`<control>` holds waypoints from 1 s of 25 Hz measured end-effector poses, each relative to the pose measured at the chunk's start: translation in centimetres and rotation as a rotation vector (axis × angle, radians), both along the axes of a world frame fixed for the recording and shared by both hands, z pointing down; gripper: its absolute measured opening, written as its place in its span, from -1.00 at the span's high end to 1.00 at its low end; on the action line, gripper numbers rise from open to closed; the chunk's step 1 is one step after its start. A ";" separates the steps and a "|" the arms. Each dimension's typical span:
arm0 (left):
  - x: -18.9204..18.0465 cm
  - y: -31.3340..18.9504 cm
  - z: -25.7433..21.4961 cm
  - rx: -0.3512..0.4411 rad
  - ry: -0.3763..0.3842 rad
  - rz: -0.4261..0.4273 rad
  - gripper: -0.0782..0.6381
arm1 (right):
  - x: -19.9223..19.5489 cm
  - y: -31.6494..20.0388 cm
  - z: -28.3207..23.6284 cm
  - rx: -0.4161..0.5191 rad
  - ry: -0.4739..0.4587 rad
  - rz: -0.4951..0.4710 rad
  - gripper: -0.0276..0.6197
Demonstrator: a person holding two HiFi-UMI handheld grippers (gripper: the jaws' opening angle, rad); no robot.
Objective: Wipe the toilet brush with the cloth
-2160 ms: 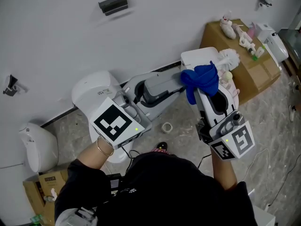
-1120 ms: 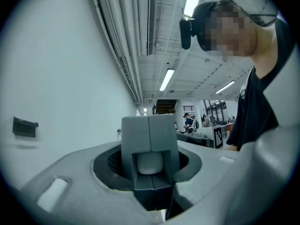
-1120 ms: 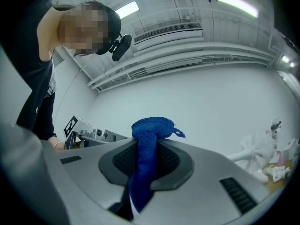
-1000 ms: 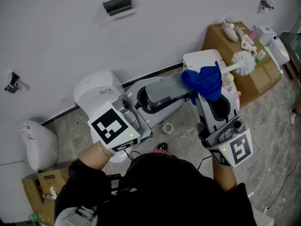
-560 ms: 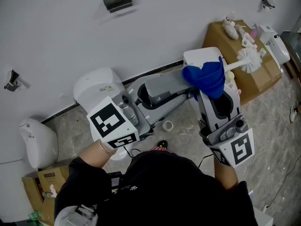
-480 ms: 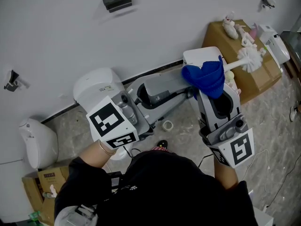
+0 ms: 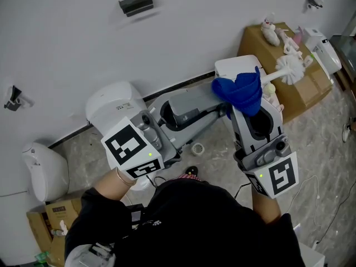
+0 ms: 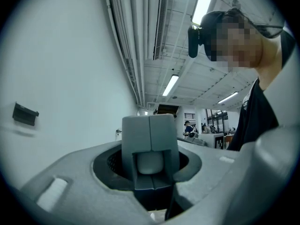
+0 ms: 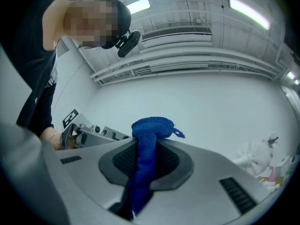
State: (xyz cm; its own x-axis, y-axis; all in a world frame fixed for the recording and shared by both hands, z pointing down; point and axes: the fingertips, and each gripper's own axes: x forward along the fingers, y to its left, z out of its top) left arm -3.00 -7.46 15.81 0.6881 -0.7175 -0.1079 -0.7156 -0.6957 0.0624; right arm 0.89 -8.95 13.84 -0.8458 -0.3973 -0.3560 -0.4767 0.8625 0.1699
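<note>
We see our left gripper (image 8: 150,146) clamped on the toilet brush (image 7: 289,68) handle; its white head sticks out just past our right gripper (image 9: 146,146), which pinches the blue cloth (image 7: 239,90) against the handle

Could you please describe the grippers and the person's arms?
The left gripper and right gripper are grey moulded shells, each bearing a white cube with black square markers. The person wears black sleeves and a bracelet at the left wrist.
</note>
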 end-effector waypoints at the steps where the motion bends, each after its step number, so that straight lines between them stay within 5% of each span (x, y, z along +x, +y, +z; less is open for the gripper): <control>1: 0.0 0.0 0.0 -0.003 -0.001 -0.002 0.31 | 0.0 0.0 0.0 0.001 0.006 0.005 0.71; 25: 0.0 0.1 -0.2 0.008 -0.019 -0.024 0.31 | 0.3 -0.9 0.0 0.005 0.019 0.043 0.71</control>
State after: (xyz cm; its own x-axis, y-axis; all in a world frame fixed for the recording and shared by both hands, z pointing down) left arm -3.03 -7.33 15.65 0.6727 -0.7330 -0.1007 -0.7331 -0.6787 0.0434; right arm 1.22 -9.83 13.88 -0.8348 -0.4316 -0.3420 -0.5097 0.8406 0.1834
